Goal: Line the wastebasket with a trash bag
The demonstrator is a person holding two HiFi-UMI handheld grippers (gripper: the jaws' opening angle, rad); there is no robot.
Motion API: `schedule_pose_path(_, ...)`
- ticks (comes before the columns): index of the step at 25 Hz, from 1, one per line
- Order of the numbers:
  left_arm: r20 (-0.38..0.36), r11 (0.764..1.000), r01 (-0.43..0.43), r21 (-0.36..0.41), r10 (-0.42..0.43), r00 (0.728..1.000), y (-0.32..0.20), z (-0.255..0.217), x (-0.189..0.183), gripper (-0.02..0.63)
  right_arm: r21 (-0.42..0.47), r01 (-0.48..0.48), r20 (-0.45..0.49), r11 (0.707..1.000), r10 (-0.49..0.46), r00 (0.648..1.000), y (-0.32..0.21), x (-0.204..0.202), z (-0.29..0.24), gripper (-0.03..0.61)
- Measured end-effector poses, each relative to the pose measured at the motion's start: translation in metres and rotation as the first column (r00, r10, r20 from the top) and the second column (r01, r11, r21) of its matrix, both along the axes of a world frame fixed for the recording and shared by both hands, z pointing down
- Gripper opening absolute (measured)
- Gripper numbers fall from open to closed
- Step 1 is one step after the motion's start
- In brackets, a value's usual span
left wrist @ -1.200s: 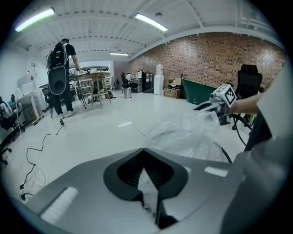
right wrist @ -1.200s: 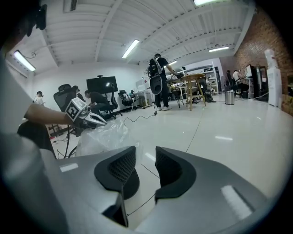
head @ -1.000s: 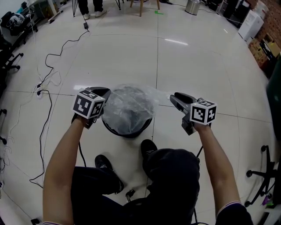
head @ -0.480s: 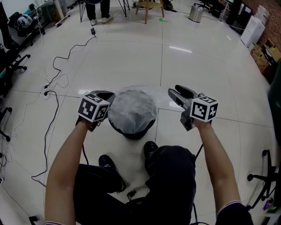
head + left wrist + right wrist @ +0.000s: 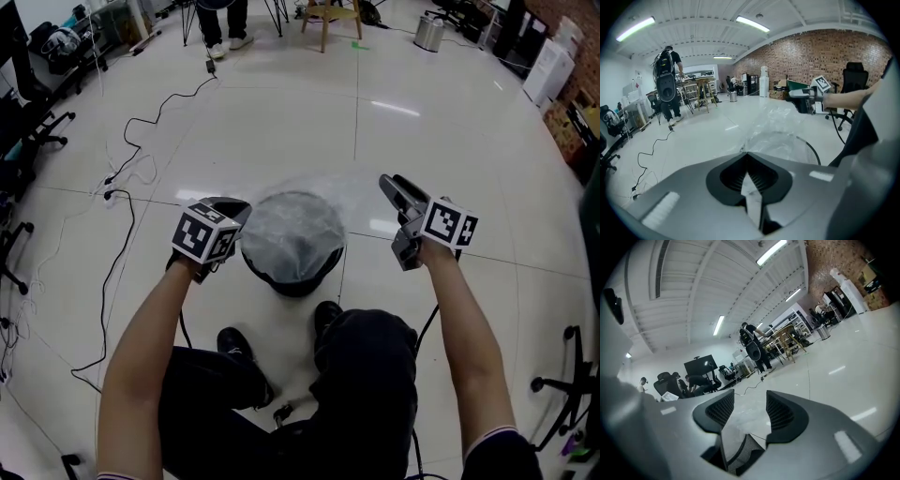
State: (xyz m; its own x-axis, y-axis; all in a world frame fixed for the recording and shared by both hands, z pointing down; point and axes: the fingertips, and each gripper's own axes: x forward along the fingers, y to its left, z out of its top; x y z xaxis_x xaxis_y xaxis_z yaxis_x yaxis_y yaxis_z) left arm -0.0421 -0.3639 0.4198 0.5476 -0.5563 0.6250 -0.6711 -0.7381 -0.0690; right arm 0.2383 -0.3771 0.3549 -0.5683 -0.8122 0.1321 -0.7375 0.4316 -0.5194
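A black mesh wastebasket (image 5: 292,277) is standing on the pale tiled floor (image 5: 281,122) just ahead of the seated person's shoes (image 5: 239,345), at the centre of the head view. A clear trash bag (image 5: 292,230) is lying stretched over its mouth, with loose film bulging toward the far right.

At the basket's left rim, the left gripper (image 5: 236,206) is pointing down, its tongs pressed together and pinching the edge of the bag. In the left gripper view the film is running from the closed tips (image 5: 746,154) straight out over the basket's rim (image 5: 813,152).

To the right of the basket and apart from it, the right gripper (image 5: 394,186) is hanging raised and nearly level. Its tongs are spread wide, having just been opening, and the right gripper view shows the pads (image 5: 721,409) pressing on nothing, with bare floor in the gap.

A black cable (image 5: 122,216) is trailing across the tiles at the left. Far across the room a person (image 5: 668,79) is standing beside a wooden stool (image 5: 330,11). A brick wall (image 5: 811,51) is closing the right side, with an office chair (image 5: 853,79) in front of it.
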Motion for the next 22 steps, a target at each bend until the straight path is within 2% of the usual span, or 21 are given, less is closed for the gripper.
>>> schedule_pose_path(7, -0.016, 1.0, -0.013, 0.006, 0.013, 1.0, 0.002, -0.004, 0.004, 0.012, 0.008, 0.1, -0.132, 0.995, -0.098, 0.986, -0.012, -0.033, 0.01, 0.199)
schedule_pose_path(11, -0.014, 1.0, -0.029, 0.007, 0.029, 0.999, 0.008, -0.007, 0.005, 0.012, 0.024, 0.176, -0.268, 0.984, -0.164, 0.949, -0.028, -0.06, 0.001, 0.199)
schedule_pose_path(16, -0.019, 0.999, -0.038, 0.003, 0.038, 0.999, 0.009, -0.008, 0.006, 0.012, -0.006, 0.275, -0.423, 0.961, -0.252, 0.871, -0.052, -0.081, -0.003, 0.201)
schedule_pose_path(22, -0.037, 0.999, -0.039, 0.0, 0.039, 0.999, 0.006, -0.004, 0.006, 0.012, -0.146, 0.384, -0.575, 0.912, -0.394, 0.717, -0.06, -0.098, 0.034, 0.26)
